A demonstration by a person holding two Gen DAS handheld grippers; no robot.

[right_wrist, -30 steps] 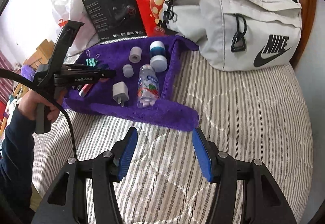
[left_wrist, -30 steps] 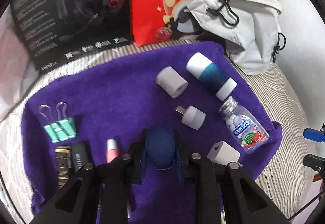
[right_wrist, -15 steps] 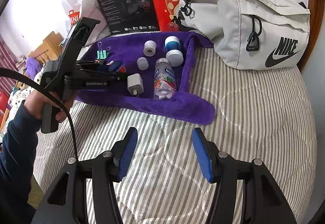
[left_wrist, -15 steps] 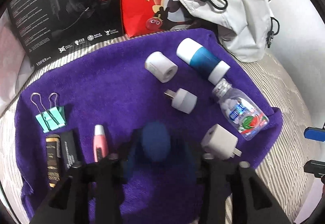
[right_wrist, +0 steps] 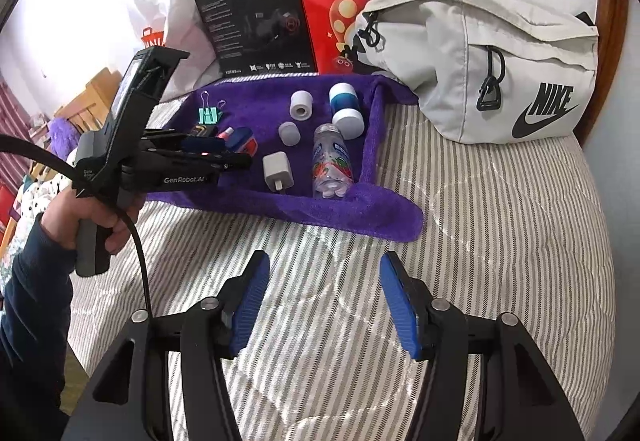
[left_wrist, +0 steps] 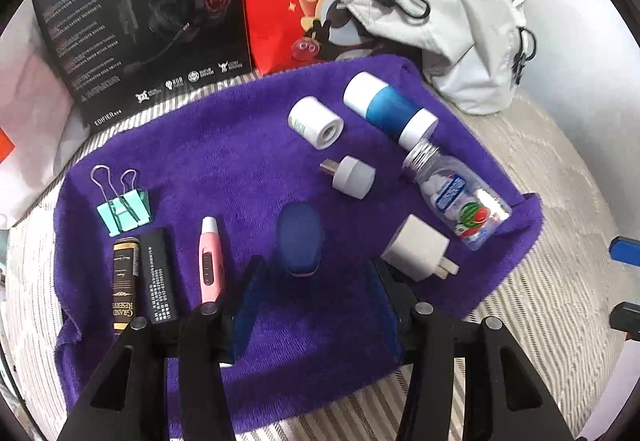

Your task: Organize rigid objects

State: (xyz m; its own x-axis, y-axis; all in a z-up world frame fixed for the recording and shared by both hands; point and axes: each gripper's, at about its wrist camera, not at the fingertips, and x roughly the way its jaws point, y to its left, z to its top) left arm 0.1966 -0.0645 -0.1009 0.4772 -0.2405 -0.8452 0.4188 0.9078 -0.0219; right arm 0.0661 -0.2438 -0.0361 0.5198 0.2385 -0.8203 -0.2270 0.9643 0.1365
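**Blue case dropped, left hand backing off**

Your left gripper [left_wrist: 316,305] had the dark blue oval case [left_wrist: 299,244] pinched a second ago; now the fingers are spread wide with nothing in them, and the case lies flat on the purple towel [left_wrist: 240,161] just ahead of the tips. So the placing step looks done, and you're in the let-go-and-retreat bit.

Left to right on the towel: green binder clip [left_wrist: 125,209], the gold-lettered black tube [left_wrist: 125,283] touching the flat black stick [left_wrist: 159,277], pink pen-shaped thing [left_wrist: 211,261], then your blue case. Past it sit the small white USB plug [left_wrist: 352,177], white wall charger [left_wrist: 420,255], white roll [left_wrist: 316,117], blue-and-white cylinder [left_wrist: 390,109] and the clear mint bottle [left_wrist: 460,201]. That right-hand bunch is still loosely scattered, same spots as before.

Your right gripper [right_wrist: 326,305] hasn't changed: wide open, empty, hovering over the striped bedding [right_wrist: 500,241] well short of the towel.

Next I'd guess the charger, since it's nearest. It lies tilted with the prongs toward you, so square up to its flat sides before closing.
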